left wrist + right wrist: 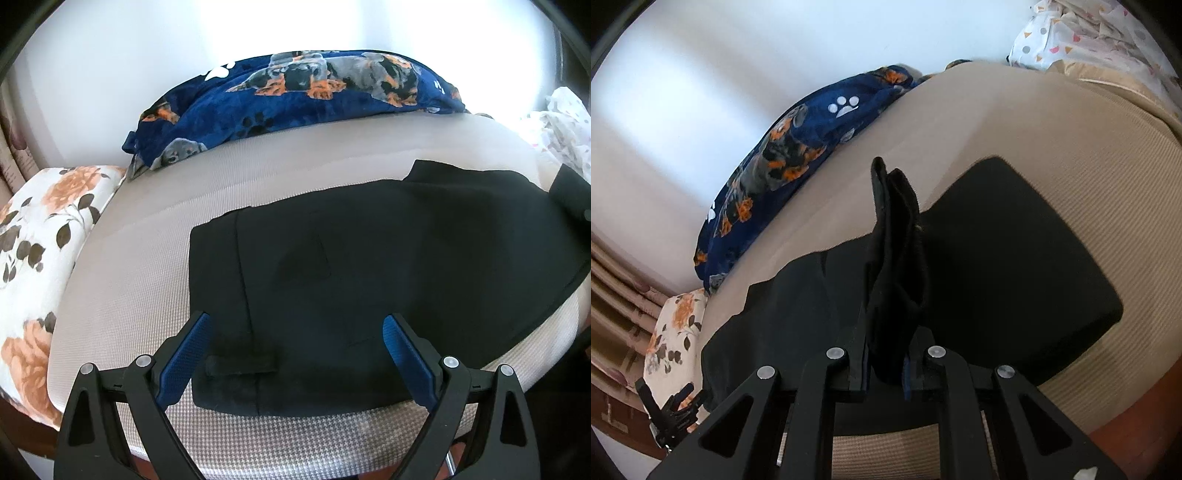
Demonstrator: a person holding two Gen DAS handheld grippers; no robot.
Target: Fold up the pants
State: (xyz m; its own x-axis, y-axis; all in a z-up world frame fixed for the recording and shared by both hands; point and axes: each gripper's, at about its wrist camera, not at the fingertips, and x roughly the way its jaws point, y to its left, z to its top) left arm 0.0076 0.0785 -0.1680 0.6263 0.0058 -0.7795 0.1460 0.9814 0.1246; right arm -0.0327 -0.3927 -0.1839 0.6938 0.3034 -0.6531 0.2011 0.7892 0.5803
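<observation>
Pinching a bunched fold of the black pants (997, 258), the right gripper (886, 354) is clamping it above the mattress (1034, 122), while the left gripper (295, 332) is hovering wide, empty.

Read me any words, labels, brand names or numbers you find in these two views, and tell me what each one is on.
None: no readable text in either view.
The black pants show no label or tag.
The navy blanket carries only dog and paw-print pictures.
The floral pillow and the white dotted cloth have patterns only.
</observation>
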